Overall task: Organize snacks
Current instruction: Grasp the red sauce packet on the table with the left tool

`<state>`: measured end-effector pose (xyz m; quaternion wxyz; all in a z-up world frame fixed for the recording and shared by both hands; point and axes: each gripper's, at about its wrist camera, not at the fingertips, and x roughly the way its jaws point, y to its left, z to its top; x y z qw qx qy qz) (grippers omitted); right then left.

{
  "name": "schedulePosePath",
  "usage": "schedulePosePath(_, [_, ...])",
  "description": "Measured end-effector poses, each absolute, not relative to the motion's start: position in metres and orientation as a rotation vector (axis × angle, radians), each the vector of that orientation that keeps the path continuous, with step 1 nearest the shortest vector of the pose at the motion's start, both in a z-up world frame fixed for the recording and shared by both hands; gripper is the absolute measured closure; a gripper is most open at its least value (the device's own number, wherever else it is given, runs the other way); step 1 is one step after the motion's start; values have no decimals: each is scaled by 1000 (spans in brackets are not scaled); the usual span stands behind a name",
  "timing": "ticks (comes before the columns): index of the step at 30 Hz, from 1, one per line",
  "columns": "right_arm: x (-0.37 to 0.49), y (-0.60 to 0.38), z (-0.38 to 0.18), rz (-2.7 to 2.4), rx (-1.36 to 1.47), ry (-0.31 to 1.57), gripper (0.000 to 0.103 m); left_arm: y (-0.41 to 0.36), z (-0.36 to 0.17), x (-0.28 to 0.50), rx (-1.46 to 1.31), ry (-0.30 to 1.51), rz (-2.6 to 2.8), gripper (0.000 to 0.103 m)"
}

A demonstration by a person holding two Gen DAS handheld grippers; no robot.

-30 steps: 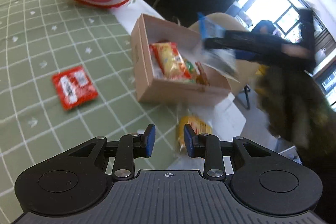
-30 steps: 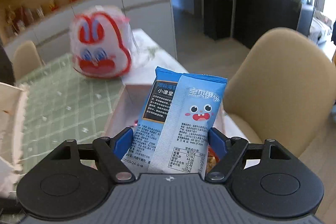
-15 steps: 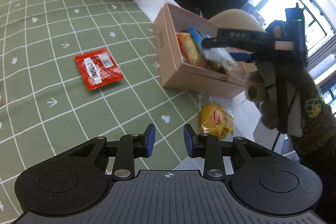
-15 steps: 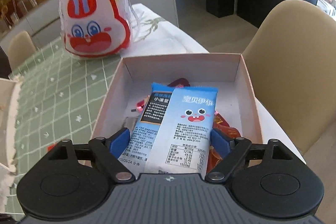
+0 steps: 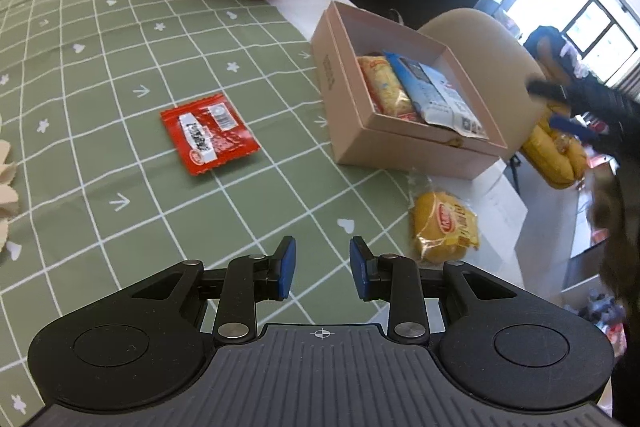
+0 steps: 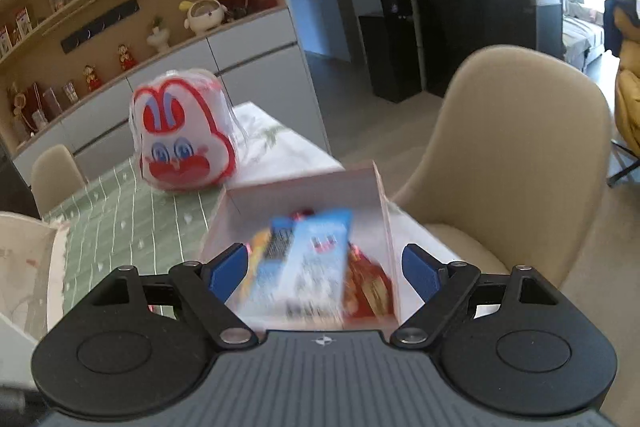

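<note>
Right gripper (image 6: 324, 267) gapes wide and empty above the box (image 5: 404, 143), where the blue packet (image 5: 430, 93) lies on a yellow one. Left gripper (image 5: 322, 263) is part open, empty. The bun (image 5: 444, 227) beside the box looks light, squashy, crinkly-slick: pinch mid-body. Red sachet (image 5: 208, 135) lies flat on the cloth
</note>
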<state>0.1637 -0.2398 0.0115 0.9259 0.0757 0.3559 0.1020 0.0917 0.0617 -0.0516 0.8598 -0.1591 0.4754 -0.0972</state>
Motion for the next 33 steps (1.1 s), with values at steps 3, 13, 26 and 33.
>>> schedulePosePath(3, [135, -246, -9, 184, 142, 766, 18, 63, -52, 96, -326, 986, -184, 70])
schedulePosePath(13, [70, -229, -79, 169, 110, 885, 18, 121, -47, 158, -325, 720, 108, 70])
schedulePosePath(26, [69, -232, -93, 167, 156, 907, 16, 139, -96, 185, -430, 942, -135, 70])
schedulePosePath(33, [65, -222, -98, 161, 89, 872, 10, 98, -64, 149, -98, 891, -228, 70])
